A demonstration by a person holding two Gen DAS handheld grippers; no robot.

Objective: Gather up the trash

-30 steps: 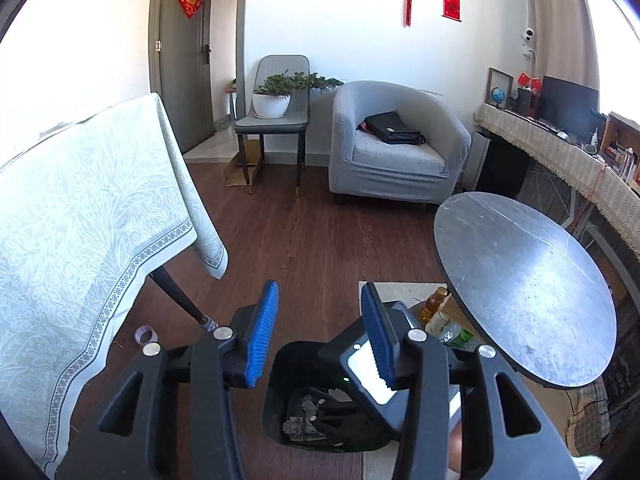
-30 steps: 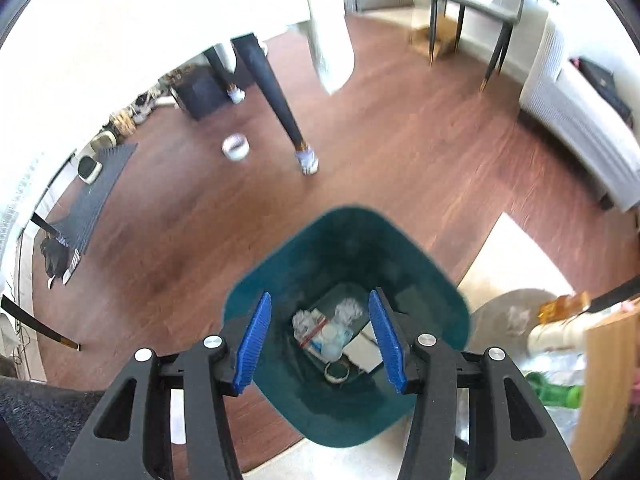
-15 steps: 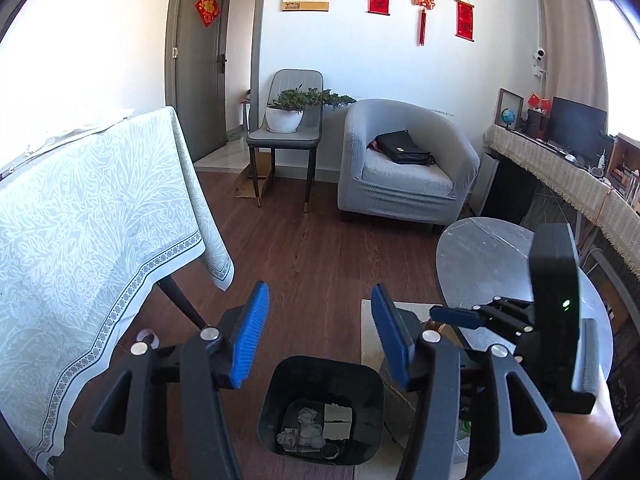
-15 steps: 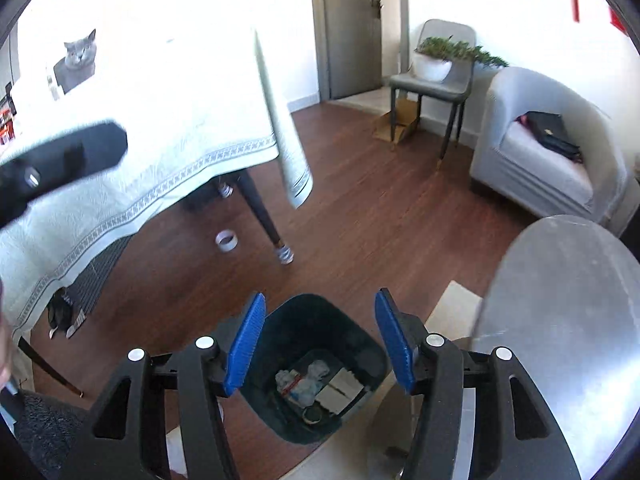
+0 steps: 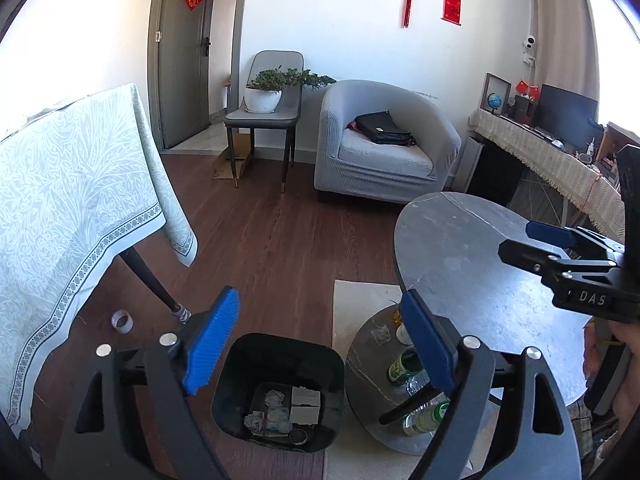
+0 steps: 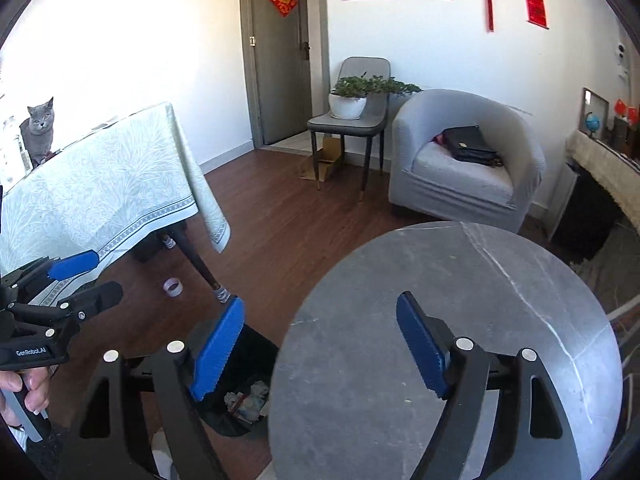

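Hovering left gripper (image 5: 320,344): blue pads spread wide with nothing between them, held above the bin
Right gripper (image 6: 320,350): pads likewise far apart and bare, poised over the near edge of the round table; in the left wrist view it shows at the right edge
Trash bin (image 5: 280,396): dark, square-mouthed, on the wood floor directly below the left gripper, just left of the round table's base
Trash (image 5: 286,412): crumpled paper, flat white pieces and a small ring lying at the bottom of the bin
Round table (image 6: 460,320): grey marble top, right of the bin; its lower shelf (image 5: 372,364) carries bottles (image 5: 404,366) and a crumpled scrap
Tape roll (image 5: 122,321): on the floor to the left, near the leg of the cloth-covered table (image 5: 60,208)
Cat (image 6: 38,130): grey, sitting on that table's far left end
Armchair (image 5: 384,144): grey, at the far wall, a black bag on its seat
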